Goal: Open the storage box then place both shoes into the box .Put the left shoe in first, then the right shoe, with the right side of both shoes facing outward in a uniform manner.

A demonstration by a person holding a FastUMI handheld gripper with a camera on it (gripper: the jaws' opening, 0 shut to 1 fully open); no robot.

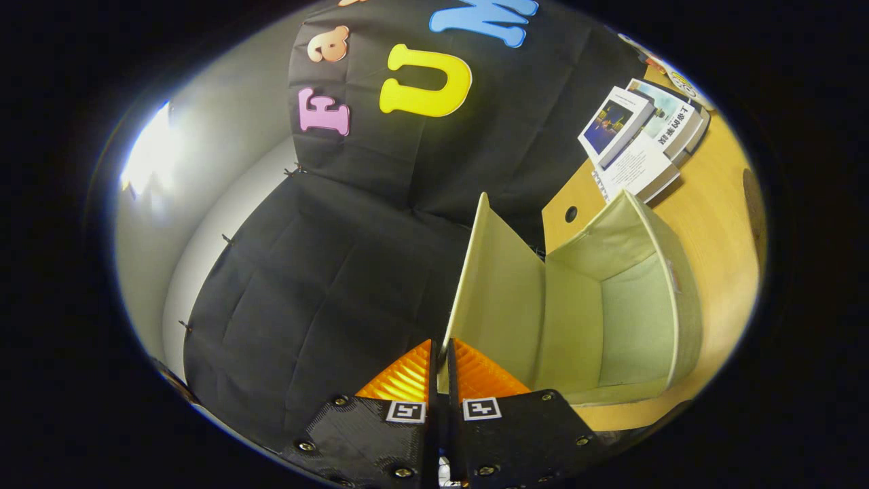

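Wooden table (713, 224) bearing open storage box (611, 305) and books (638, 139).

The gripper (439, 353), its fingers clamped on the pale cream fabric lid (492, 292), is showing a plain pale green lining inside the open cream fabric storage box (631, 305), sitting on the honey-yellow wooden table (719, 224), with white-covered books (641, 139) bearing blue pictures lying at its far edge.

Riding the hand-held gripper (439, 353), the tilted fisheye looks closely along its fingers into the open storage box (611, 305).
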